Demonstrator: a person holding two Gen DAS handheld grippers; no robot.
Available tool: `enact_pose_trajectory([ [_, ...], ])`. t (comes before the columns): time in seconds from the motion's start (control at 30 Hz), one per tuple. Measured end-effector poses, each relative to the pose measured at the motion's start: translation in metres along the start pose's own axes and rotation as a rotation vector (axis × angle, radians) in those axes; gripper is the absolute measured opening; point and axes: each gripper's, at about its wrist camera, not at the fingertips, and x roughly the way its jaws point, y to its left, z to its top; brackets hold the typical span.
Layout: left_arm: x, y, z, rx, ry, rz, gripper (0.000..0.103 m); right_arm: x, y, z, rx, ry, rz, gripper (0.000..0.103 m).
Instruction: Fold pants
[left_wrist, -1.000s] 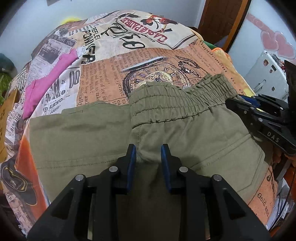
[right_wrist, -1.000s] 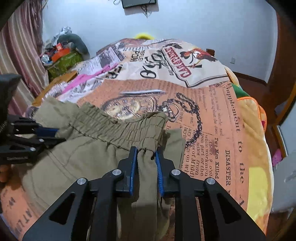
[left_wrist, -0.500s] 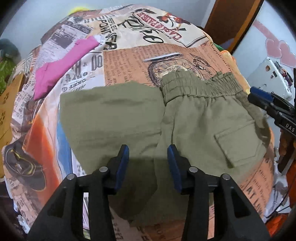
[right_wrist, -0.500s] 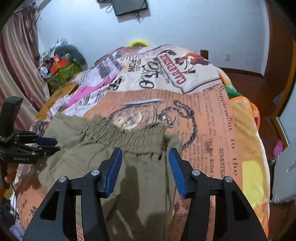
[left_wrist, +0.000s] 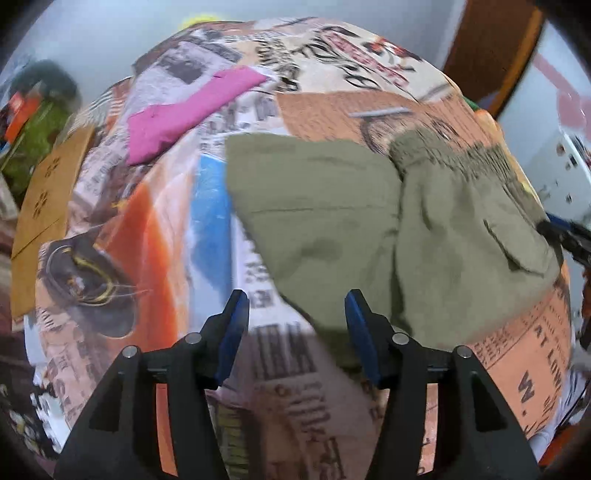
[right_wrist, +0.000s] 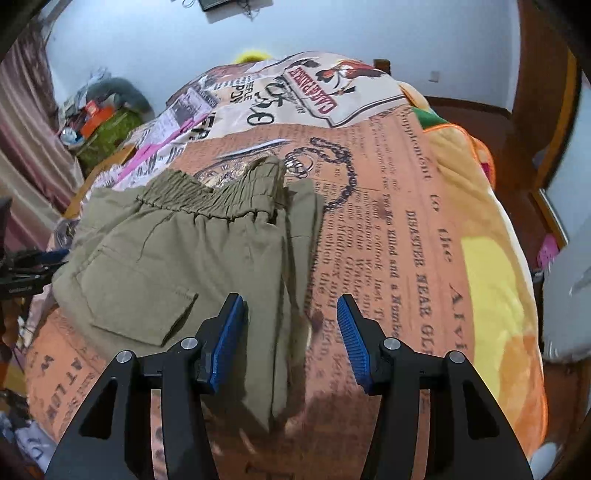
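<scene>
Though blurred, folded pants (left_wrist: 369, 221); left tool (left_wrist: 295, 325), right tool (right_wrist: 288, 325) both released.

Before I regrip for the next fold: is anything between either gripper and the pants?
Nothing visible. Both the left gripper and right gripper are open just above the pants, which lie flat on the blanket.
</scene>
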Motion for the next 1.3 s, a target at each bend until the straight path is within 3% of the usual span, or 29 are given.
enact_pose_trajectory([
  [0.17,-0.005,-0.006,0.029,0.013,-0.062,0.031,0.055,-0.016,0.013,0.016,-0.030,-0.065,-0.003,0.049],
  [0.33,0.035,-0.003,0.054,0.030,-0.050,0.148,0.057,0.000,0.022,0.015,-0.035,-0.035,0.012,0.049],
  [0.47,0.047,0.019,0.061,-0.066,-0.028,0.081,0.064,0.017,0.024,0.002,-0.038,0.026,0.013,0.050],
  [0.57,0.033,0.033,0.064,-0.147,-0.032,0.004,0.064,0.014,0.020,0.000,-0.027,0.016,-0.004,0.060],
  [0.83,-0.005,0.025,0.041,-0.145,-0.060,-0.063,0.064,-0.002,0.011,0.010,0.006,-0.021,0.000,0.061],
  [1.07,0.014,0.010,0.007,-0.175,0.026,-0.145,0.064,0.009,0.006,0.002,0.040,0.012,0.014,0.063],
  [1.13,0.016,0.003,0.005,-0.159,0.005,-0.120,0.064,0.014,0.004,-0.002,0.049,0.024,0.023,0.064],
  [1.3,0.024,0.004,0.015,-0.164,0.000,-0.139,0.064,0.019,-0.003,-0.002,0.096,0.026,0.058,0.069],
])
